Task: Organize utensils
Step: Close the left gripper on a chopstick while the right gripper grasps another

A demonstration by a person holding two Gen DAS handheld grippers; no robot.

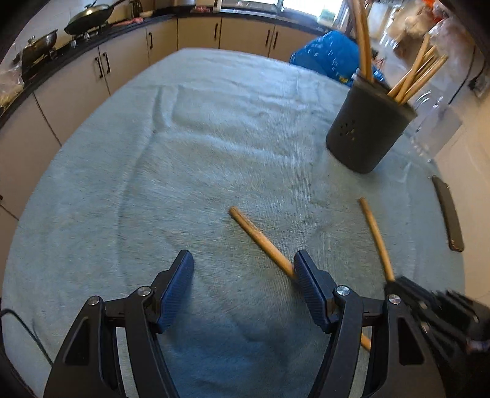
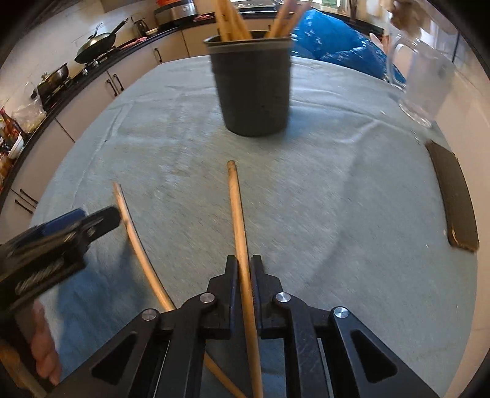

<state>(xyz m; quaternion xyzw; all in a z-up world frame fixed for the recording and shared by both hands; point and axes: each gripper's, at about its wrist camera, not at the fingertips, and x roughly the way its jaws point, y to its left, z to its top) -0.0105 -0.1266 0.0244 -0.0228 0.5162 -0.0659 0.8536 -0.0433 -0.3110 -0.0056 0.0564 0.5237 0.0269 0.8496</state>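
A dark grey utensil holder (image 1: 367, 125) (image 2: 252, 82) stands on the cloth with several wooden utensils in it. My right gripper (image 2: 244, 263) is shut on a wooden utensil handle (image 2: 237, 211) that points toward the holder; it shows in the left wrist view as a stick (image 1: 375, 235) held by the right gripper (image 1: 395, 280). My left gripper (image 1: 243, 266) is open, with a second wooden utensil (image 1: 260, 240) lying on the cloth beside its right finger. In the right wrist view this utensil (image 2: 134, 232) lies just right of the left gripper (image 2: 101, 217).
A pale blue-grey cloth (image 1: 214, 147) covers the table. A dark phone (image 1: 448, 214) (image 2: 453, 199) lies near the right edge. A clear glass jug (image 2: 419, 79) stands right of the holder, with a blue bag (image 1: 324, 55) behind. Kitchen cabinets and a stove with pans (image 1: 88, 18) line the back left.
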